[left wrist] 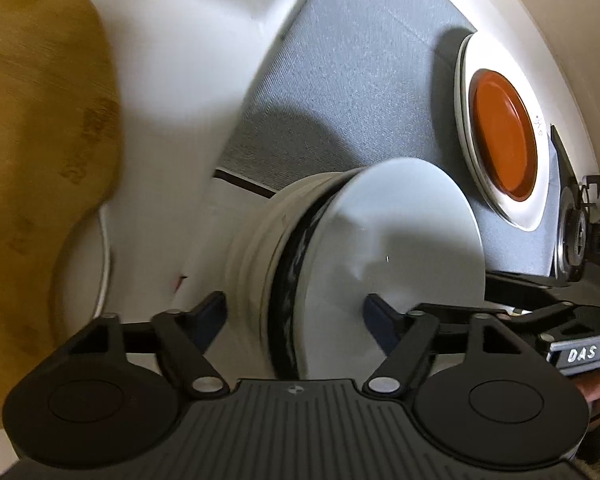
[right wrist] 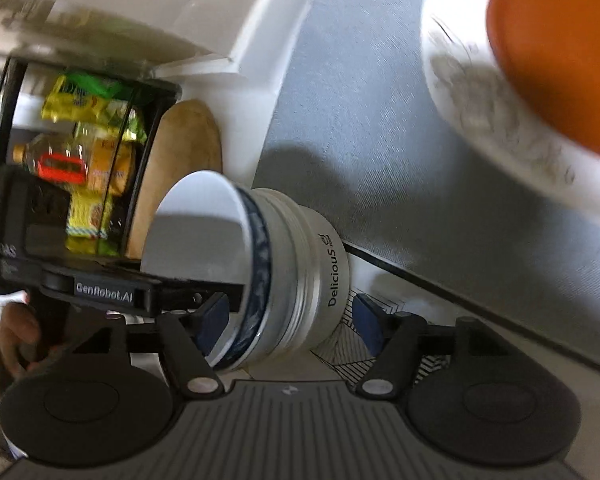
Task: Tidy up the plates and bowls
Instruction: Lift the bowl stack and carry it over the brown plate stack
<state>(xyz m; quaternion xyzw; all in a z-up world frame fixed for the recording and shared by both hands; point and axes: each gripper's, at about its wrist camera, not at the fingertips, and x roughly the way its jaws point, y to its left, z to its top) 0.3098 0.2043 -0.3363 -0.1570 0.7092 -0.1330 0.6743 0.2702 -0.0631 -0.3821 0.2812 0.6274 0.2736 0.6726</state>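
Stacked white ceramic bowls (left wrist: 320, 264), a pale plate on top, are seen lower centre on the grey-matted desk (left wrist: 340, 80), flanked by both wide-open grippers: left gripper (left wrist: 296, 316), right gripper (right wrist: 288, 320). Nothing is gripped.

both wrist views close, angled down | shared: bowl stack (left wrist: 340, 256) (right wrist: 260, 272)
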